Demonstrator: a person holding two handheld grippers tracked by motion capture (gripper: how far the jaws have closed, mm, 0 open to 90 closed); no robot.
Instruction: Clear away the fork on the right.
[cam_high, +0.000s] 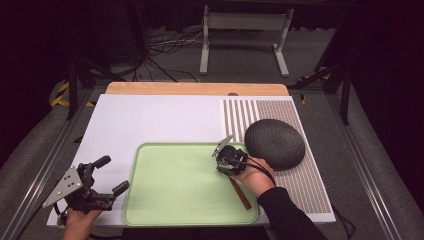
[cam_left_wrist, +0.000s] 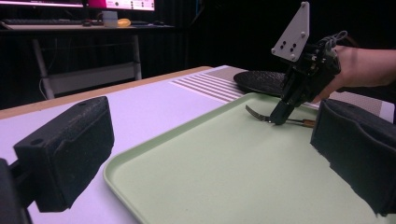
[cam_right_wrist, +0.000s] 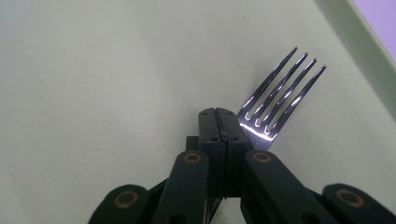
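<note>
A fork (cam_right_wrist: 275, 93) with shiny steel tines and a brown wooden handle (cam_high: 241, 195) is pinched at its neck by my right gripper (cam_right_wrist: 218, 116), whose jaws are shut on it. That gripper (cam_high: 225, 160) hovers low over the right part of a pale green tray (cam_high: 170, 190). Seen from the left gripper view, the fork (cam_left_wrist: 254, 113) lies nearly level, just at the tray (cam_left_wrist: 187, 140) surface; I cannot tell whether it touches. My left gripper (cam_high: 112, 175) rests open beside the tray's left rim, and nothing sits between its wide-apart jaws (cam_left_wrist: 212, 158).
A dark textured oval object (cam_high: 274, 143) lies on the striped and dotted mat (cam_high: 310, 180) right of the tray. The white board (cam_high: 150, 120) stretches behind the tray. A metal stand (cam_high: 245, 37) and cables are on the floor beyond the table.
</note>
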